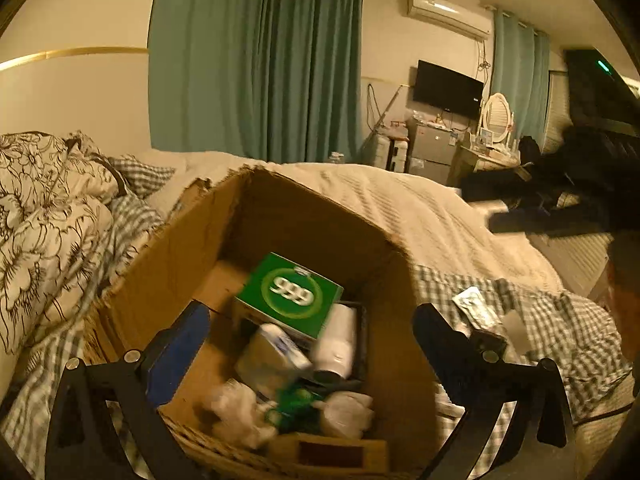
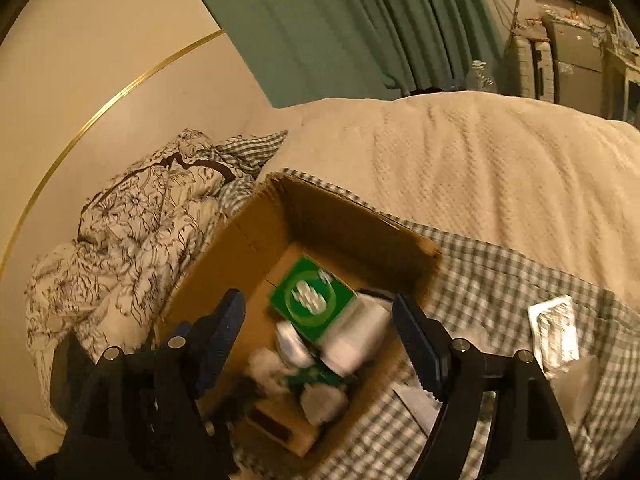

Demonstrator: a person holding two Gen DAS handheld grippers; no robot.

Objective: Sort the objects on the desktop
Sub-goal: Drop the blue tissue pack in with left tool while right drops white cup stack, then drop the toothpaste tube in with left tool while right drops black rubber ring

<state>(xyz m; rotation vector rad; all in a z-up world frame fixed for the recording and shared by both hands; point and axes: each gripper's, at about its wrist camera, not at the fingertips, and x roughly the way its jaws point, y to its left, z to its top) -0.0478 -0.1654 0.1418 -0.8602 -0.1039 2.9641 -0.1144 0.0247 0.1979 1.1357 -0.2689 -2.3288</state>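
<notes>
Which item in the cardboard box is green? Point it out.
The green box marked 999, lying on top toward the far side of the cardboard box. The white bottle and crumpled white wrappers beside it are pale.

Brown cardboard box (image 1: 168,256), green medicine box (image 1: 289,295), teal curtains (image 1: 256,60), checked sheet (image 2: 492,276), floral quilt (image 1: 36,216)

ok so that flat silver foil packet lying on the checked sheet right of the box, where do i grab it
The flat silver foil packet lies flush on the checked sheet, so no face is free to pinch. Probably best to come from above with the right gripper, its jaws open now, and close across its narrow width at the near short end.
</notes>
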